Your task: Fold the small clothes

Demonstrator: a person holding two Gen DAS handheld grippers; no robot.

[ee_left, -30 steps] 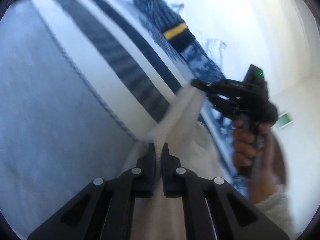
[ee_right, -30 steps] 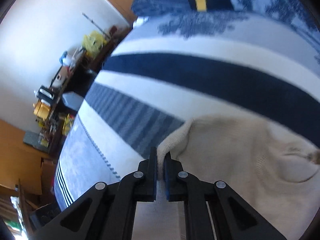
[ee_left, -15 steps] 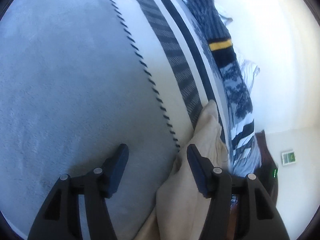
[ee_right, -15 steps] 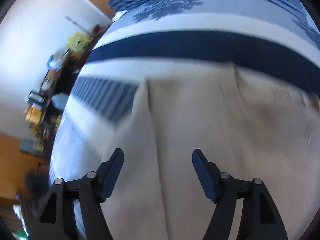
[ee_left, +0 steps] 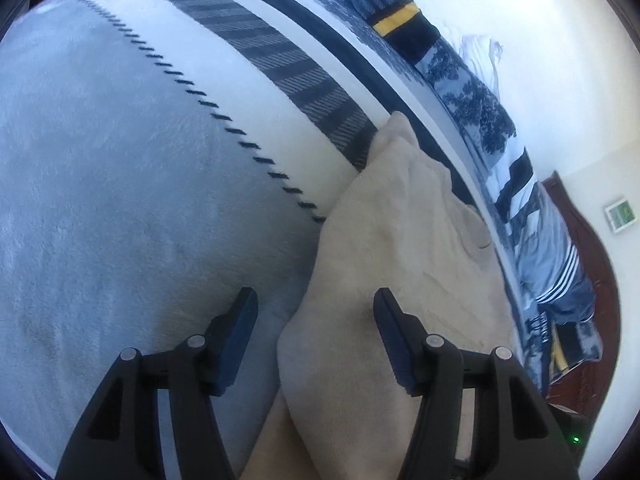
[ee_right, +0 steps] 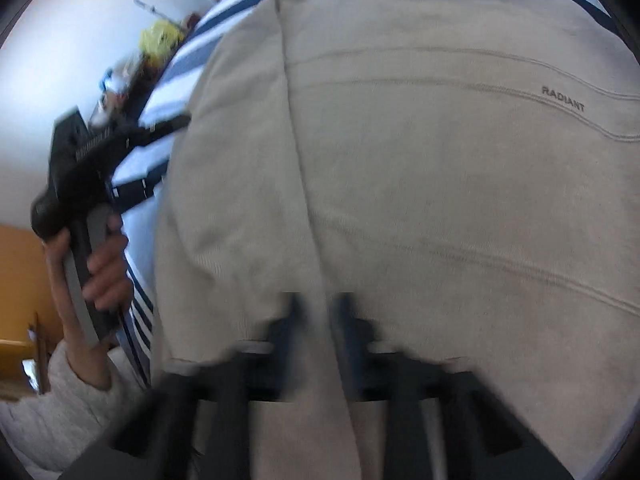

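The sweater (ee_right: 420,200), beige with a small "RADIANT" mark on its chest, lies spread on the bed (ee_left: 120,200), over a striped blue and white blanket (ee_left: 280,60); its neckline points toward the far end, and one side looks folded over the body, so the fold seems partly made. The left claw (ee_left: 316,316) stands spread above the sweater's edge, its fingers on either side of the cloth without pressing it, likely placed to take that edge for the next fold. The right claw (ee_right: 320,312), blurred, has just been closing and its fingers now sit pressed nearly together with a ridge of the cloth between them, so I judge it is pinching the sweater near the lower hem. The left hand (ee_right: 100,264) grips its tool's handle beside the sweater. A dark knitted garment with a yellow band (ee_left: 396,24) lies farther up the bed. No basket or box appears.
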